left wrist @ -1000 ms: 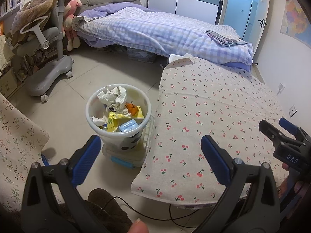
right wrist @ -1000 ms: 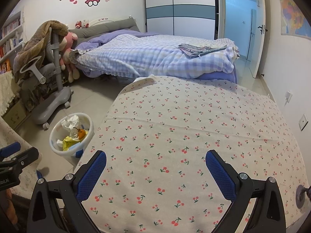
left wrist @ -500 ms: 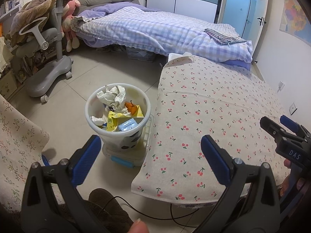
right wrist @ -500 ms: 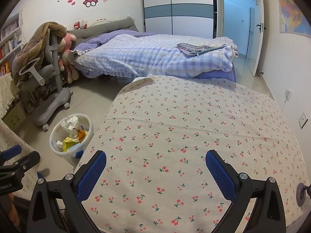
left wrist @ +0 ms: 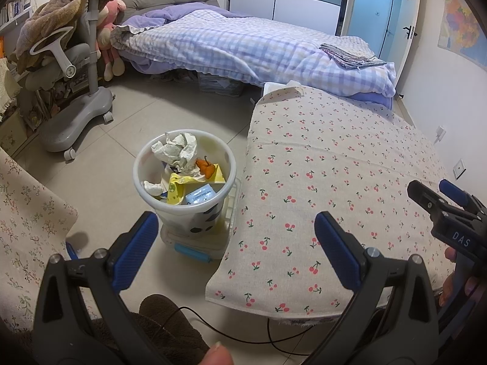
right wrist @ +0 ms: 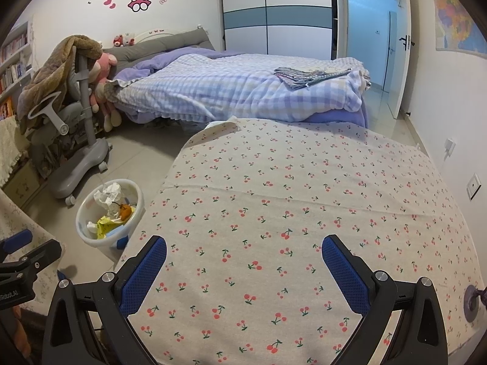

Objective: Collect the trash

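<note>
Both grippers were held above the near end of a table covered in a cherry-print cloth. The left gripper hung over the floor gap just off the table's left edge, its blue-padded jaws spread wide and holding nothing. The right gripper sat over the cloth itself, jaws likewise wide apart and empty; in the left wrist view it showed at the far right, with fingers of the hand gripping it visible below. The cloth surface lay bare in both views. The trash bin, a white round pail, stood on the tiled floor just beside the table's left edge, resting on a low clear plastic box with a blue latch. It was well filled: crumpled white paper at the back, an orange peel-like scrap touching it, a yellow wrapper and a small pale blue packet toward the front. A thin black cable trailed across the floor below the table's near edge. A second floral cloth filled the left margin. Beyond stood a grey chair draped with a brown blanket, and a bed with a checked quilt and a folded cloth on top.
</note>
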Demonstrator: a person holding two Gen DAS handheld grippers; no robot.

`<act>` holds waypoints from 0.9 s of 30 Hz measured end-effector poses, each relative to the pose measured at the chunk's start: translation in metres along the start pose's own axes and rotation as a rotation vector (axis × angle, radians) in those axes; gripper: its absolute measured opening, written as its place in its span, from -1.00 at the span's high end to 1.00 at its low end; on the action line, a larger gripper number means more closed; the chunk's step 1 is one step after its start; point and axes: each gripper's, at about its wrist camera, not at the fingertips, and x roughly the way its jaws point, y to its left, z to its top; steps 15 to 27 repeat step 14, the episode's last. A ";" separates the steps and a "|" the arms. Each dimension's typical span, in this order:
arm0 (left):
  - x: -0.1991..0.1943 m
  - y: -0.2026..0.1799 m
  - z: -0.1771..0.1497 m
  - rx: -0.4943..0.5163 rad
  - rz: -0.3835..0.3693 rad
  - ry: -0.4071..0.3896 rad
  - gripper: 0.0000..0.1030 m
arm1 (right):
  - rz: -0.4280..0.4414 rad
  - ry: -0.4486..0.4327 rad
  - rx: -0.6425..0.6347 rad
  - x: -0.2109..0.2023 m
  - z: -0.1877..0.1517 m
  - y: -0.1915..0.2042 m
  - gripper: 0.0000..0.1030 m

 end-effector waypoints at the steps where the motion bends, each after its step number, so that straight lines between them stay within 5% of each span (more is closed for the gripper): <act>1: 0.000 0.000 0.000 0.000 -0.002 0.001 -0.98 | -0.004 0.001 -0.001 0.001 0.000 0.000 -1.00; 27: 0.009 0.004 0.000 -0.014 -0.004 0.019 -0.98 | -0.018 0.043 0.093 0.014 -0.001 -0.016 -1.00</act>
